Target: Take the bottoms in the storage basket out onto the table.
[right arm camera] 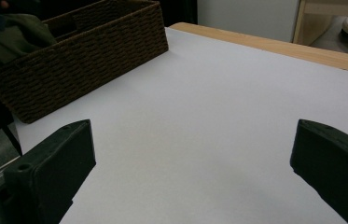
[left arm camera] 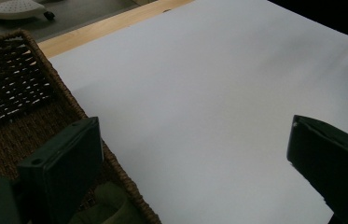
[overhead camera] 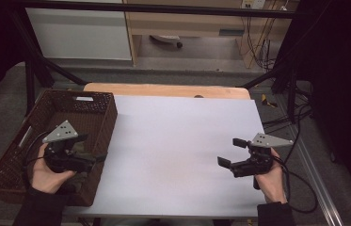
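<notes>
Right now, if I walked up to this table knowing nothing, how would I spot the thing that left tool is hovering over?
Start at the white sheet covering the table, then follow its left edge to the dark brown woven basket standing there. Inside its near end, below the left hand-held gripper, lies an olive-green bundle, apparently cloth: soft and green where everything around it is brown weave.

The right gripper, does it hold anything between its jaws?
No, the right gripper has its jaws wide apart, with just the bare white table between them.

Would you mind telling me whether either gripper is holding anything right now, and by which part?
Nothing is held: the left gripper above the basket and the right gripper both have open, empty fingers.
</notes>
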Tool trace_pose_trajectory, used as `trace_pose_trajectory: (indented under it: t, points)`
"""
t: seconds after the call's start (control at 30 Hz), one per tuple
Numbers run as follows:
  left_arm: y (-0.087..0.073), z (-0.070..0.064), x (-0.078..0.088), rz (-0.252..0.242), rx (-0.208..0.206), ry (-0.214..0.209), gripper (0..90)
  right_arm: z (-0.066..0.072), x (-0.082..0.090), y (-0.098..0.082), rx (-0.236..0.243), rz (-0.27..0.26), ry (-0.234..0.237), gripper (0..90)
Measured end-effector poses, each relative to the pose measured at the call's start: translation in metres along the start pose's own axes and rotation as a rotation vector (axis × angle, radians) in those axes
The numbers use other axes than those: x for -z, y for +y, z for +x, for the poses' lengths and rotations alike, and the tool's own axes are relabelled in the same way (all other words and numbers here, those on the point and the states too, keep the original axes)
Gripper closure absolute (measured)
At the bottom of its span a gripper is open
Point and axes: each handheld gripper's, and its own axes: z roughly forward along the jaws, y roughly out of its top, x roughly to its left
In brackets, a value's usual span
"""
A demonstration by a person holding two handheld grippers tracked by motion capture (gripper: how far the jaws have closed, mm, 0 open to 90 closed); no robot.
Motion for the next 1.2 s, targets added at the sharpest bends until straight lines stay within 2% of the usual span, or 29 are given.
trace_pose_trajectory:
  t: [0.6, 0.93, 1.2]
  points:
    - [0.005, -0.002, 0.007, 0.0, -0.002, 0.014, 3.0, -0.003, 0.0, -0.002, 0.0, -0.001, -0.003, 0.6]
    - [0.008, -0.003, 0.022, -0.002, -0.017, 0.045, 2.5, -0.002, -0.001, -0.003, 0.002, 0.006, -0.001, 0.6]
    - [0.0, 0.004, 0.035, -0.019, 0.016, 0.071, 1.2, -0.002, -0.002, -0.003, 0.002, 0.015, 0.001, 0.6]
